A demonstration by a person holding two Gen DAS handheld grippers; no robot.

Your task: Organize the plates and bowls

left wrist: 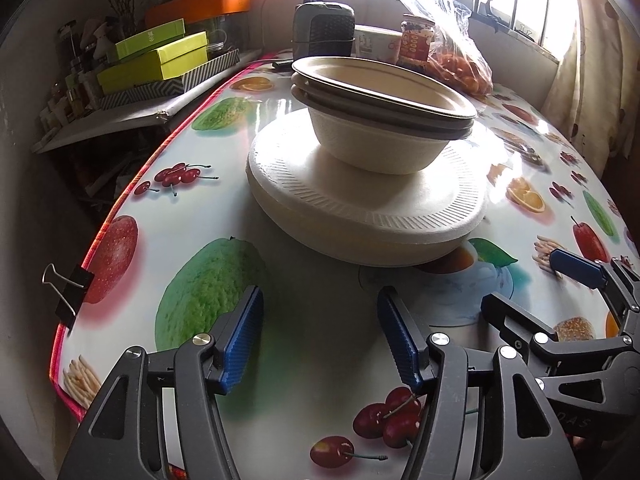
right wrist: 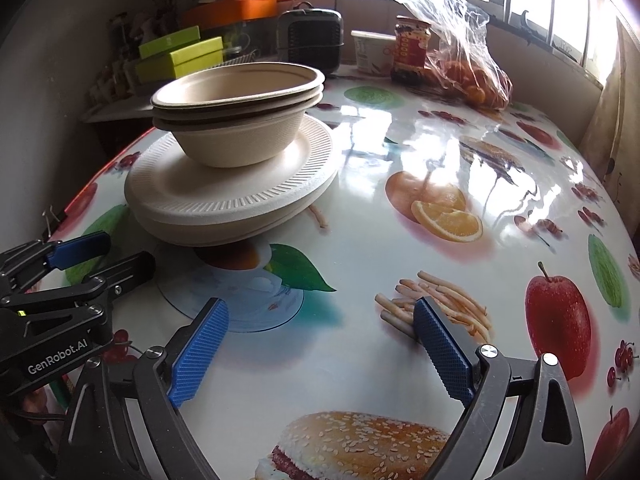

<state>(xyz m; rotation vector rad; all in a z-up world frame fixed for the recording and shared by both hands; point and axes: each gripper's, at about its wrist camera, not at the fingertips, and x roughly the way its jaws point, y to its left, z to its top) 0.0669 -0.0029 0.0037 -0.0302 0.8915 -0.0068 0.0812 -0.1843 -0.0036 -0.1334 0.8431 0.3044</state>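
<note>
A stack of beige paper bowls (left wrist: 384, 120) (right wrist: 236, 120) sits nested on a stack of cream foam plates (left wrist: 360, 208) (right wrist: 224, 196) on the fruit-print table. My left gripper (left wrist: 320, 312) is open and empty, a short way in front of the plates. My right gripper (right wrist: 320, 320) is open and empty, to the right of the stack, over bare tablecloth. Each gripper shows in the other's view: the right one at the right edge (left wrist: 532, 292), the left one at the left edge (right wrist: 108, 256).
At the table's far end stand a grey heater (left wrist: 324, 30) (right wrist: 310, 40), a white tub (right wrist: 372, 54), a red-labelled jar (left wrist: 416, 42) (right wrist: 412, 50) and a plastic bag of oranges (left wrist: 456, 52) (right wrist: 468, 64). Green boxes (left wrist: 160, 56) sit on a side shelf at left. A binder clip (left wrist: 66, 288) grips the table's left edge.
</note>
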